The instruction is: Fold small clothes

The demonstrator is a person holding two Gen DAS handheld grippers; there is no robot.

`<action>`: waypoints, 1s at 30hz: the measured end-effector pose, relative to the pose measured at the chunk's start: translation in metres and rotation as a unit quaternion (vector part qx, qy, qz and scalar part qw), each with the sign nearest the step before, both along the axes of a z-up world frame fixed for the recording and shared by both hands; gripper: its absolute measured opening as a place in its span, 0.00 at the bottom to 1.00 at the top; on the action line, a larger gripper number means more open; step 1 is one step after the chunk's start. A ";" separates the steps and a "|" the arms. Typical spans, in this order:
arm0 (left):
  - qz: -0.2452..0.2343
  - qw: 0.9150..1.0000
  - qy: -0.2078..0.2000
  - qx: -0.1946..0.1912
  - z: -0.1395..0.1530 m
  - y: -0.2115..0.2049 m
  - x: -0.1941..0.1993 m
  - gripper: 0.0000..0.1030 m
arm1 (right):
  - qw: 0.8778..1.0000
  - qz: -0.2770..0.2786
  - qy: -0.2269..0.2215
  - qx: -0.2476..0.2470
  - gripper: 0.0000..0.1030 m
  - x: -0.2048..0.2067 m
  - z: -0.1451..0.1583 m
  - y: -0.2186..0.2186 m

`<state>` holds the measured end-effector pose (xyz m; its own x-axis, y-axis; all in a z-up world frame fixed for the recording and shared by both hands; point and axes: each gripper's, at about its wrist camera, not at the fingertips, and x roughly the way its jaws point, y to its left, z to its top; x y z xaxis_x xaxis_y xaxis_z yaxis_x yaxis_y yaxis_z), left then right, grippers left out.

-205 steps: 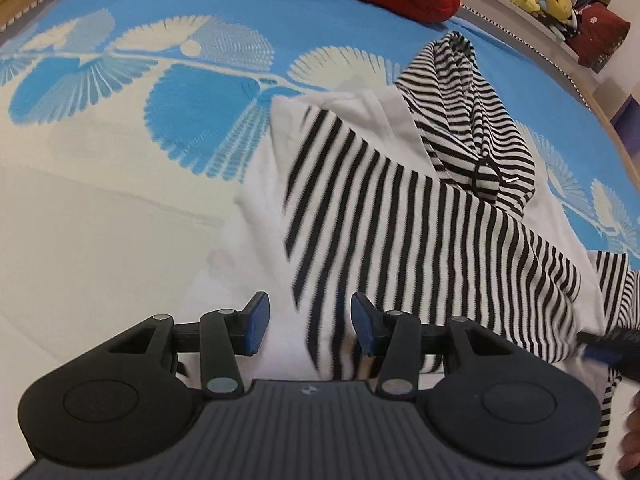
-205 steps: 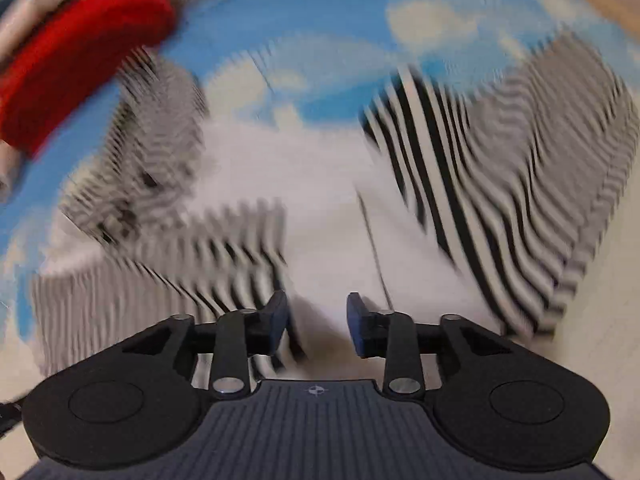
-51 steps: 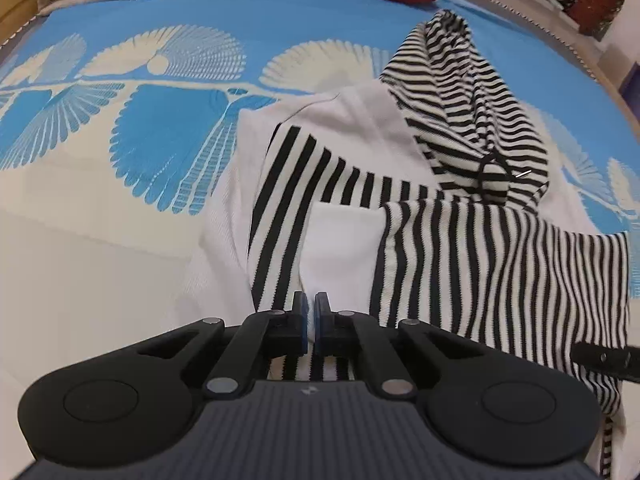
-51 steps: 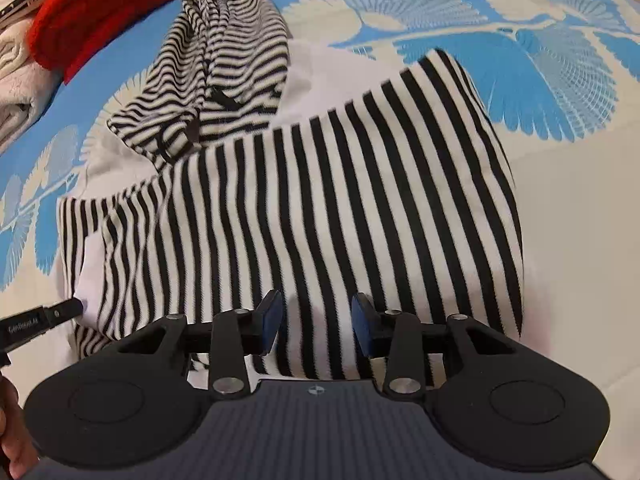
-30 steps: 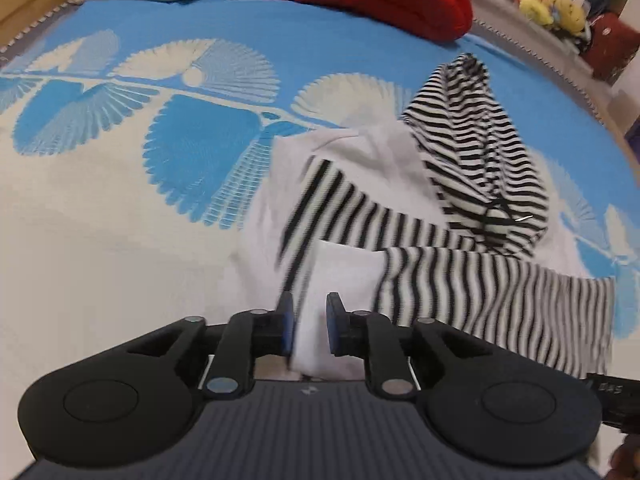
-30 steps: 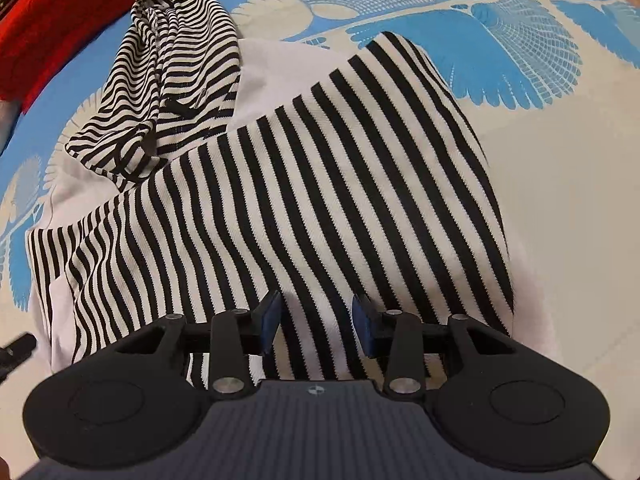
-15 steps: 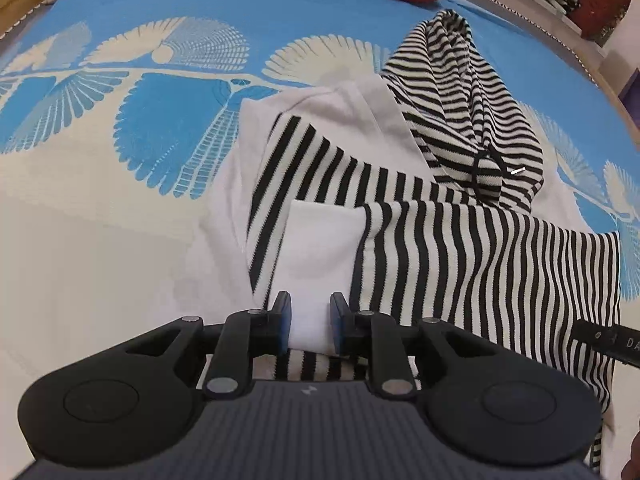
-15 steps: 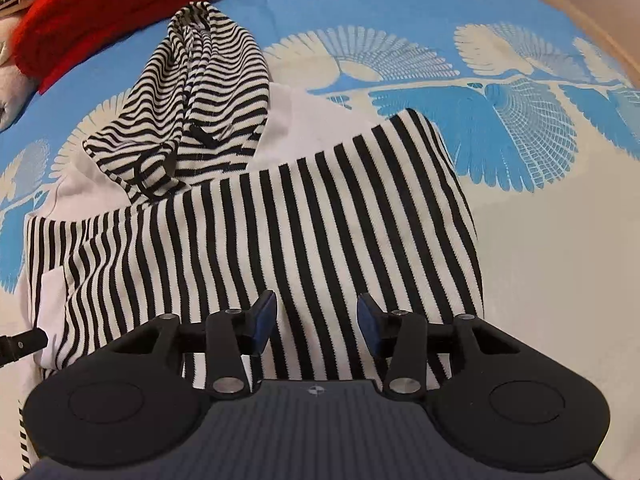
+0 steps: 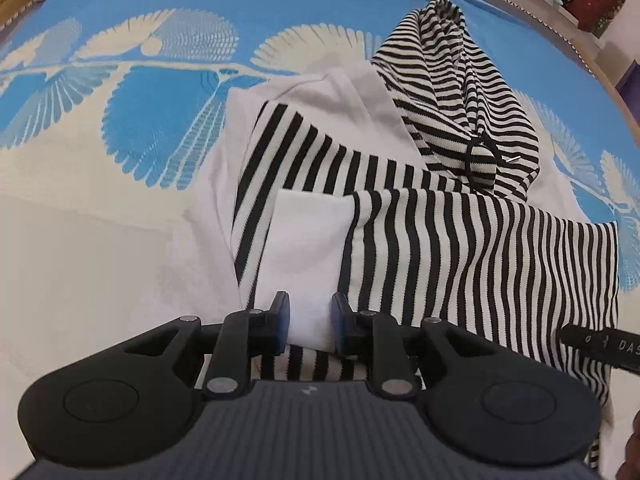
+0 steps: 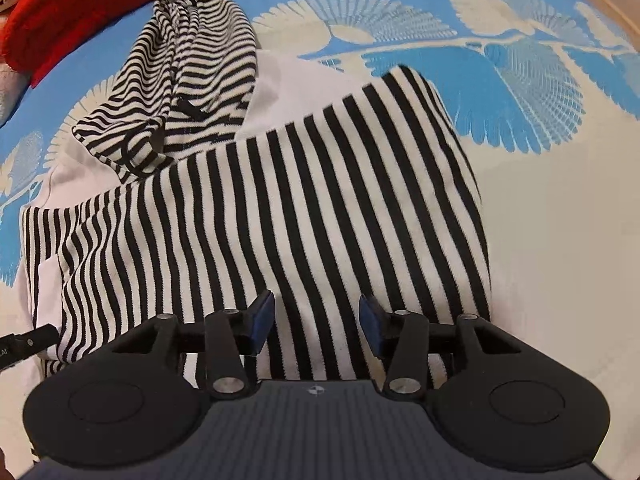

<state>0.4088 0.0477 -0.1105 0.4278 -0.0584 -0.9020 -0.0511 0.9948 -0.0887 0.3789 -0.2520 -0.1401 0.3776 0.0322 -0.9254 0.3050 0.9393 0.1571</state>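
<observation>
Left tool (image 9: 308,316): jaws parted a little, having just been opening — the white cuff (image 9: 308,256) of the folded-in sleeve lies between them, and the pads look clear of it, released rather than pinched.
Right tool (image 10: 316,324): spread about halfway, jaws just been widening, poised over the striped hoodie (image 10: 280,216) with striped cloth beneath the gap; nothing clamped.
Hoodie: flat on the blue-and-cream bedspread (image 9: 120,128), striped sleeve folded across the body, hood (image 9: 460,92) bunched at the hoodie's far end, toward the red garment (image 10: 80,4).
Other tool in view: from the left wrist camera a black finger of the right one pokes in at the hoodie's right edge.
Versus a couple of seconds ago: the left jaws were pressed together at the hoodie's near edge then — now they stand apart around the cuff. The right jaws are wider too. The sleeve lies across the body much as it did.
</observation>
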 end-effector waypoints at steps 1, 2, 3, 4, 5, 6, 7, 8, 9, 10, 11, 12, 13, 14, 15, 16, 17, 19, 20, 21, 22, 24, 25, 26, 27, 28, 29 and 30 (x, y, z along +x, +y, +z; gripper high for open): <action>0.000 1.000 0.001 0.001 0.000 0.000 0.000 0.24 | 1.000 0.001 -0.002 -0.002 0.47 0.000 0.001 0.000; 0.002 1.000 0.004 -0.002 -0.001 0.001 0.001 0.24 | 1.000 0.001 -0.003 -0.003 0.47 0.001 0.002 0.000; 0.004 1.000 0.006 -0.004 -0.002 0.001 0.001 0.24 | 1.000 0.002 -0.005 -0.005 0.47 0.001 0.003 -0.001; 0.004 1.000 0.006 -0.003 -0.002 0.001 0.001 0.24 | 1.000 0.003 -0.008 -0.008 0.47 0.001 0.004 0.000; 0.003 1.000 0.004 -0.001 -0.001 0.001 0.001 0.24 | 1.000 0.005 -0.012 -0.012 0.47 0.000 0.005 0.001; 0.002 1.000 0.002 0.002 0.000 0.000 0.001 0.24 | 1.000 0.008 -0.016 -0.017 0.47 0.000 0.007 0.002; 0.001 1.000 -0.001 0.003 0.000 0.000 0.001 0.24 | 0.999 0.013 -0.020 -0.023 0.47 0.000 0.009 0.004; 0.000 1.000 -0.002 0.005 0.001 0.000 0.001 0.24 | 0.998 0.026 -0.033 -0.038 0.47 0.000 0.014 0.008; 0.000 1.000 -0.003 0.006 0.001 0.000 0.001 0.24 | 0.998 0.026 -0.033 -0.038 0.47 0.000 0.014 0.008; 0.000 1.000 -0.003 0.008 0.001 0.000 0.001 0.24 | 0.998 0.032 -0.038 -0.045 0.47 0.000 0.017 0.011; 0.000 1.000 -0.003 0.009 0.001 0.000 0.001 0.24 | 0.997 0.041 -0.045 -0.052 0.47 0.000 0.020 0.014; -0.001 1.000 -0.004 0.009 0.001 0.000 0.001 0.24 | 0.995 0.056 -0.054 -0.064 0.47 -0.001 0.023 0.018; -0.001 1.000 -0.004 0.010 0.001 -0.001 0.001 0.24 | 0.995 0.056 -0.054 -0.064 0.48 -0.001 0.023 0.018; -0.002 1.000 -0.006 0.010 0.001 -0.001 0.001 0.25 | 0.994 0.062 -0.057 -0.070 0.48 -0.001 0.025 0.020; -0.003 1.000 -0.007 0.011 0.002 -0.001 0.001 0.26 | 0.993 0.072 -0.059 -0.076 0.48 -0.001 0.025 0.022; -0.003 1.000 -0.008 0.012 0.002 -0.002 0.001 0.26 | 0.993 0.074 -0.056 -0.074 0.48 0.000 0.024 0.021; -0.003 1.000 -0.009 0.013 0.002 -0.002 0.001 0.26 | 0.993 0.074 -0.056 -0.074 0.49 0.000 0.024 0.021; -0.003 1.000 -0.010 0.014 0.003 -0.002 0.000 0.26 | 0.994 0.072 -0.046 -0.069 0.49 0.000 0.020 0.020; -0.004 1.000 -0.011 0.014 0.003 -0.002 0.000 0.26 | 0.994 0.070 -0.041 -0.067 0.49 0.000 0.018 0.019; -0.005 1.000 -0.012 0.015 0.003 -0.002 0.000 0.26 | 0.995 0.068 -0.038 -0.064 0.49 0.000 0.016 0.019; -0.006 1.000 -0.013 0.016 0.003 -0.002 0.000 0.26 | 0.995 0.068 -0.038 -0.064 0.49 0.000 0.016 0.019; -0.006 1.000 -0.015 0.017 0.004 -0.002 0.000 0.26 | 0.995 0.068 -0.041 -0.063 0.49 -0.001 0.018 0.019; -0.005 1.000 -0.017 0.017 0.004 -0.002 0.000 0.26 | 0.995 0.068 -0.043 -0.063 0.49 -0.001 0.018 0.019; -0.006 1.000 -0.019 0.016 0.005 -0.002 -0.001 0.26 | 0.994 0.068 -0.049 -0.065 0.49 -0.002 0.022 0.018; -0.008 1.000 -0.024 0.012 0.006 -0.001 -0.001 0.26 | 0.994 0.068 -0.051 -0.066 0.49 -0.002 0.024 0.018; -0.009 0.999 -0.029 0.010 0.007 -0.001 -0.002 0.26 | 0.994 0.068 -0.051 -0.066 0.49 -0.002 0.024 0.018; -0.012 0.999 -0.034 0.010 0.008 -0.001 -0.003 0.27 | 0.994 0.067 -0.054 -0.066 0.49 -0.002 0.025 0.017; -0.014 0.999 -0.038 0.009 0.009 -0.001 -0.004 0.27 | 0.994 0.066 -0.055 -0.065 0.49 -0.002 0.027 0.016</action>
<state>0.4048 0.0468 -0.1013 0.4935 -0.0550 -0.8680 -0.0170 0.9972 -0.0729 0.3773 -0.2360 -0.1126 0.4780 -0.0300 -0.8778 0.1659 0.9845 0.0567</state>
